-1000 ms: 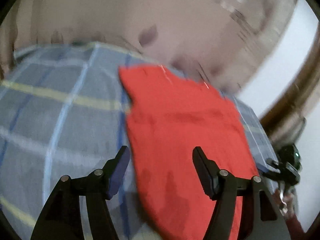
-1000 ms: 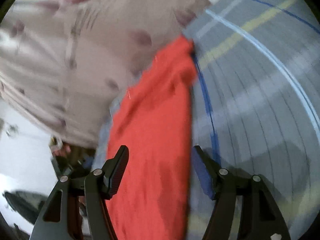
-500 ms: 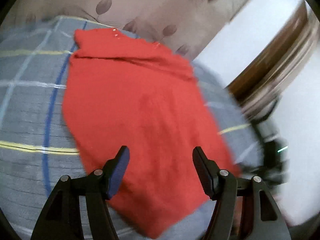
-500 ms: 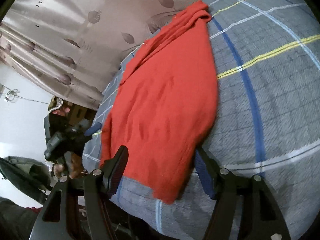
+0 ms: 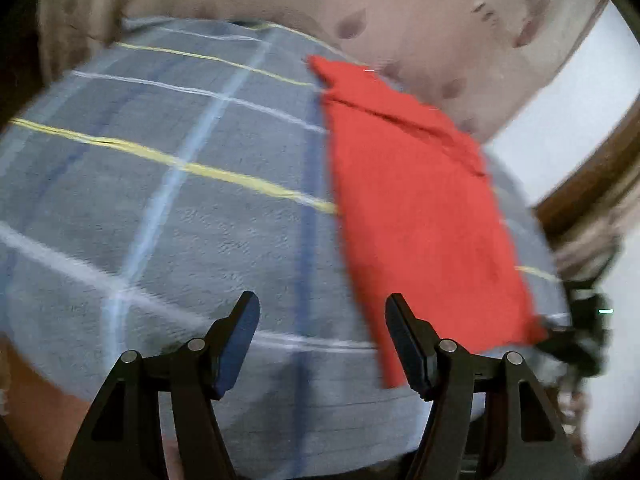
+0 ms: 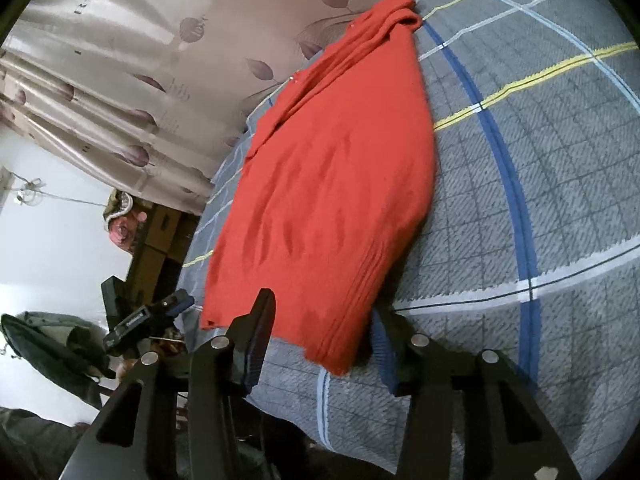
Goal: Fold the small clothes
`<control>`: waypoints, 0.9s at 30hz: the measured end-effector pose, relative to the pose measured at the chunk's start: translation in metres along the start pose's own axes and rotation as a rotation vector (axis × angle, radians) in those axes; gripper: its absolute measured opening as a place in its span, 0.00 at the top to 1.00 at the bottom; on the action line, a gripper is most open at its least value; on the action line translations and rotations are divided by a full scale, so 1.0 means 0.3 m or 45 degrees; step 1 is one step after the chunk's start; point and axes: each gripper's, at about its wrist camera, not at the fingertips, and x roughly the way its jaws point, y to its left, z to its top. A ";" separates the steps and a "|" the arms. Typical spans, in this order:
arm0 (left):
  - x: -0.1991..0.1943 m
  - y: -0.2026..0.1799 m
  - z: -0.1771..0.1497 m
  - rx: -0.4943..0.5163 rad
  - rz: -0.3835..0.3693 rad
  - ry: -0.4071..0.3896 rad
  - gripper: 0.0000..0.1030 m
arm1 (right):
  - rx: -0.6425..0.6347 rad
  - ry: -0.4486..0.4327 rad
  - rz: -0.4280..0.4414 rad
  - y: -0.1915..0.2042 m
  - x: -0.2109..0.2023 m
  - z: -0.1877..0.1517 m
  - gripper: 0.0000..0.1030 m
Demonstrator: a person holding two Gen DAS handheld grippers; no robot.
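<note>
A red knit garment point(image 6: 332, 184) lies flat on a grey plaid blanket point(image 6: 540, 168), its collar end by the curtain. In the left wrist view the garment point(image 5: 420, 208) lies right of centre on the blanket point(image 5: 180, 220). My left gripper point(image 5: 322, 344) is open and empty above the blanket, just left of the garment's near corner. My right gripper point(image 6: 324, 340) is open, its fingers on either side of the garment's near hem corner, not closed on it. The other gripper shows at the left in the right wrist view point(image 6: 148, 320).
A beige leaf-patterned curtain point(image 6: 168, 60) hangs behind the blanket. White wall and a wooden frame point(image 5: 592, 176) stand at the right in the left wrist view. Cardboard boxes point(image 6: 160, 240) and dark clothing point(image 6: 52, 340) lie beyond the blanket's left edge.
The left gripper has swung left, so the garment now sits to its right. The right gripper has moved closer to the garment's near hem corner. Both stay open.
</note>
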 end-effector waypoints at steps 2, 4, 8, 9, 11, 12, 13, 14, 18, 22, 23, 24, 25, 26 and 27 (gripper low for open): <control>0.039 -0.014 0.023 -0.027 -0.141 0.068 0.35 | 0.026 -0.001 0.018 -0.006 0.001 0.005 0.56; 0.125 -0.048 0.047 0.017 -0.208 0.194 0.32 | 0.023 0.005 0.023 -0.007 0.004 0.008 0.56; 0.189 -0.077 0.073 0.037 -0.245 0.223 0.30 | 0.017 0.017 0.052 -0.011 0.005 0.014 0.56; 0.194 -0.073 0.071 0.014 -0.284 0.226 0.30 | 0.020 0.019 0.066 -0.013 0.006 0.016 0.56; 0.219 -0.057 0.084 -0.054 -0.384 0.245 0.30 | 0.030 0.016 0.103 -0.020 0.008 0.021 0.56; 0.225 -0.050 0.085 -0.074 -0.404 0.240 0.32 | 0.035 0.015 0.119 -0.024 0.010 0.026 0.57; 0.222 -0.043 0.082 -0.090 -0.400 0.218 0.46 | 0.041 0.016 0.129 -0.027 0.014 0.033 0.59; 0.226 -0.039 0.083 -0.093 -0.386 0.217 0.58 | 0.048 0.014 0.127 -0.029 0.019 0.039 0.61; 0.251 -0.002 0.070 -0.123 -0.380 0.242 0.91 | 0.057 0.040 0.055 -0.039 0.052 0.049 0.88; 0.182 0.004 0.072 -0.063 -0.363 0.132 0.91 | 0.074 0.047 0.061 -0.044 0.050 0.034 0.90; 0.176 0.008 0.074 -0.040 -0.353 0.133 0.90 | 0.073 0.047 0.062 -0.043 0.047 0.031 0.90; 0.174 0.007 0.078 -0.025 -0.339 0.151 0.86 | 0.069 0.046 0.063 -0.044 0.040 0.030 0.90; 0.173 0.010 0.081 -0.023 -0.314 0.177 0.80 | 0.069 0.047 0.060 -0.046 0.035 0.025 0.90; 0.176 0.015 0.086 -0.032 -0.281 0.193 0.78 | 0.071 0.050 0.057 -0.049 0.030 0.023 0.90; 0.175 0.025 0.085 -0.044 -0.268 0.198 0.73 | 0.075 0.051 0.058 -0.050 0.028 0.020 0.90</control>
